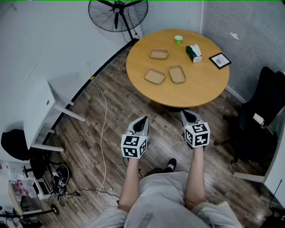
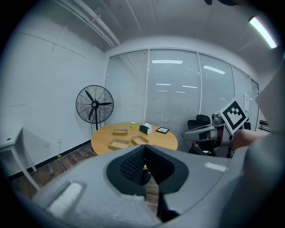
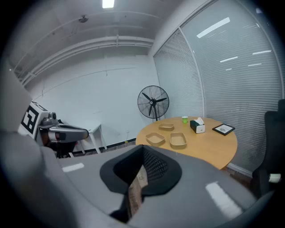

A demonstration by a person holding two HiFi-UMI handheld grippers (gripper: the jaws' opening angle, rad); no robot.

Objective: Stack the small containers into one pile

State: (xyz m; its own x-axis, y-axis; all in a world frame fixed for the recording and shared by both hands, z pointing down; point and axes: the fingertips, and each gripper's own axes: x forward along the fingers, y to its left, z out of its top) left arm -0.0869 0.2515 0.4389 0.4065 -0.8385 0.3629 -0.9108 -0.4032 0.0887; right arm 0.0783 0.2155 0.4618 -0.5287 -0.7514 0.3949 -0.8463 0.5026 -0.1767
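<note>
The three small containers look like shallow, open-topped trays of brown pulp or card. We judge them light and fairly stiff, but thin enough that a hard squeeze could buckle a wall. The rim of a long side seems the best place to pinch. They sit apart on the round wooden table: the far container lies toward the fan, and the near-left container and the near-right container lie just beside each other, unstacked. A green cup and a tissue box stand behind them.

All three lie well ahead of both grippers, past the table's edge, with floor between. We hold the left gripper with jaws pressed together on nothing. The right gripper is likewise closed and carries no container. A brownish strip shows below its jaws, and we cannot tell what it is.
</note>
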